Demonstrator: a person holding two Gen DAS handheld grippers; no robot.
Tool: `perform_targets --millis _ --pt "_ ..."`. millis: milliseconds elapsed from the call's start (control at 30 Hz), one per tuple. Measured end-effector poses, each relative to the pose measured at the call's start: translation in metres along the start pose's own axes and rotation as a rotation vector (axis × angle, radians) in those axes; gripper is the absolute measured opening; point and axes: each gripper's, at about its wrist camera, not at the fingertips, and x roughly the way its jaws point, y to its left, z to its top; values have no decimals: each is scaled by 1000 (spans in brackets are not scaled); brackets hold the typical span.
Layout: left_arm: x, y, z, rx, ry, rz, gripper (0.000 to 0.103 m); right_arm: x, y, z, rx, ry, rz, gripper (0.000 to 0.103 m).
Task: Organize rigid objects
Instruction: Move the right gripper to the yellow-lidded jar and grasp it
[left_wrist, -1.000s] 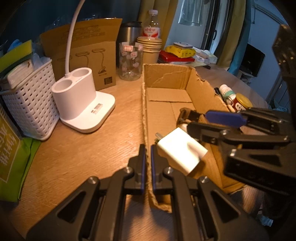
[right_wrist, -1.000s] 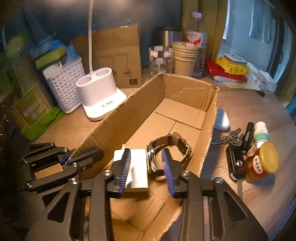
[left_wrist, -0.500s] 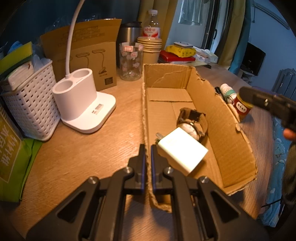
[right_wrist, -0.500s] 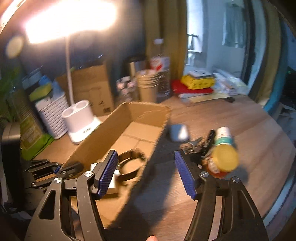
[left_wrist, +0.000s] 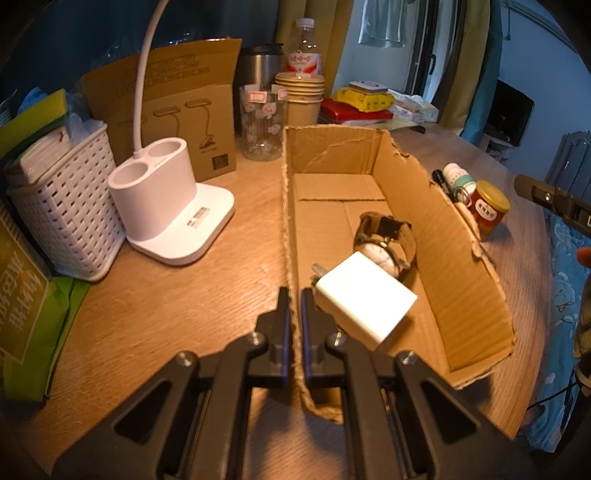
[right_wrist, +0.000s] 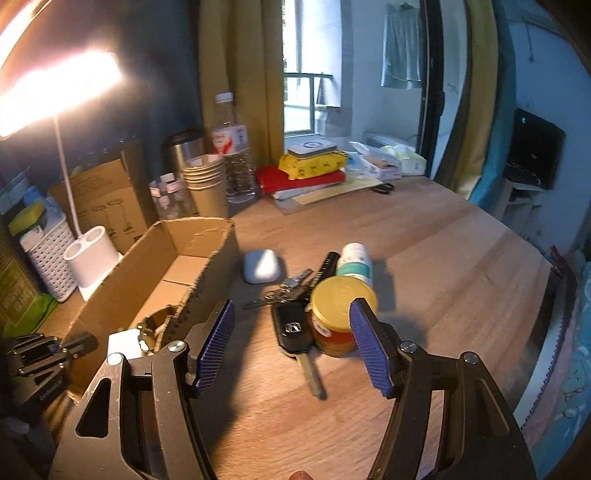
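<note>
Left hand-held gripper (left_wrist: 294, 306) clenched on box (left_wrist: 443, 229) wall; right hand-held gripper (right_wrist: 291, 343) wide, empty. Watch (left_wrist: 384, 240), charger (left_wrist: 364, 299) packed. Jar (right_wrist: 338, 314), keys (right_wrist: 291, 328), bottle (right_wrist: 354, 260), case (right_wrist: 260, 266) left out on counter (right_wrist: 424, 258).

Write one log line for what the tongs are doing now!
left tongs: shut on box wall | right tongs: open, empty | in box: charger, watch

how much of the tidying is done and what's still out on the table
Done: the white charger and the wristwatch lie in the cardboard box.
In hand: nothing. The left gripper is clamped on the box's near wall; the right gripper is open and empty.
Left: jar, car key, white bottle, earbud case.
</note>
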Motion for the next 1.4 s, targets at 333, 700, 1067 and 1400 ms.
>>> perform_targets --millis 333,700,1067,1400 --pt "0 -1 0 1 1 1 5 5 -15 -8 38 -7 -47 68" --pt "0 1 0 -2 -2 -2 5 23 -25 -16 54 25 -58 68" --pt "0 1 0 -2 -3 -2 5 48 -31 -15 66 45 -56 68" --pt "-1 1 0 -2 -3 -2 5 73 -34 -11 69 61 -63 68"
